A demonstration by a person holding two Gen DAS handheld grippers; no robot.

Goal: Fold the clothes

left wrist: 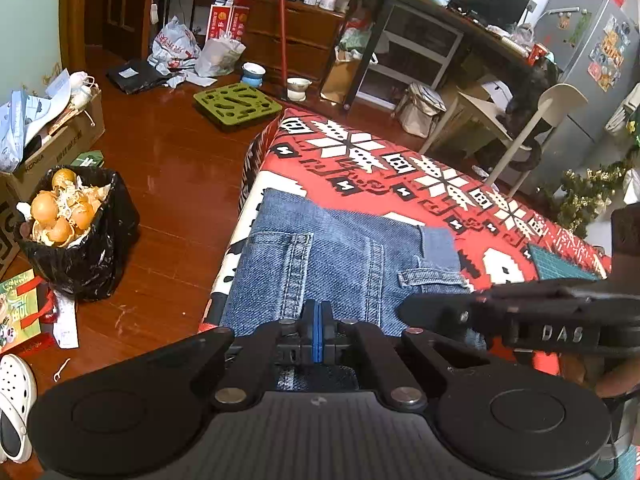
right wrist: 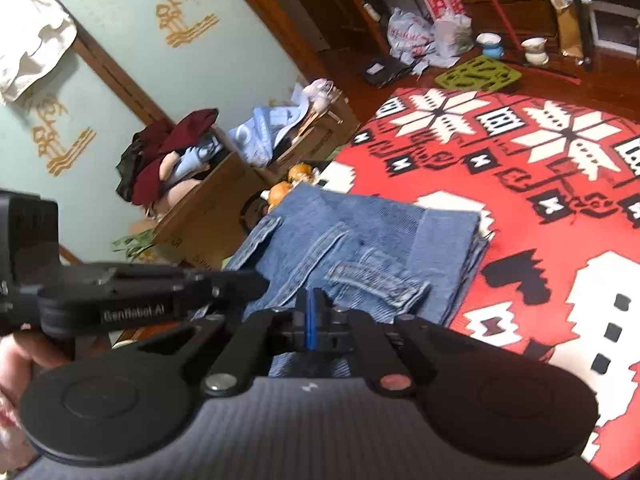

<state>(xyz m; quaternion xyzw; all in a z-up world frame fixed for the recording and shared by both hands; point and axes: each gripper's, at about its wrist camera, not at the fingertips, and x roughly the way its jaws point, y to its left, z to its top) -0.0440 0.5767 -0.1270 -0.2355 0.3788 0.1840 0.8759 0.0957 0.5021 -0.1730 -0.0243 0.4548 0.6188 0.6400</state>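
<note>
A pair of blue jeans (left wrist: 340, 264) lies folded into a compact stack on the red, white and black patterned cloth (left wrist: 400, 176), near its left edge. It also shows in the right wrist view (right wrist: 360, 248). My left gripper (left wrist: 317, 320) is shut, its blue pads pressed together over the near edge of the jeans; whether denim is pinched between them I cannot tell. My right gripper (right wrist: 311, 320) is shut the same way at the near edge of the jeans. The two grippers are side by side, the right one showing in the left wrist view (left wrist: 500, 320).
A black bin bag of orange peels (left wrist: 68, 224) stands on the wooden floor left of the cloth. Cardboard boxes with clothes (right wrist: 224, 176) line the green wall. A green mat (left wrist: 236, 104), bowls, a chair (left wrist: 520, 128) and a fridge (left wrist: 592, 60) are farther off.
</note>
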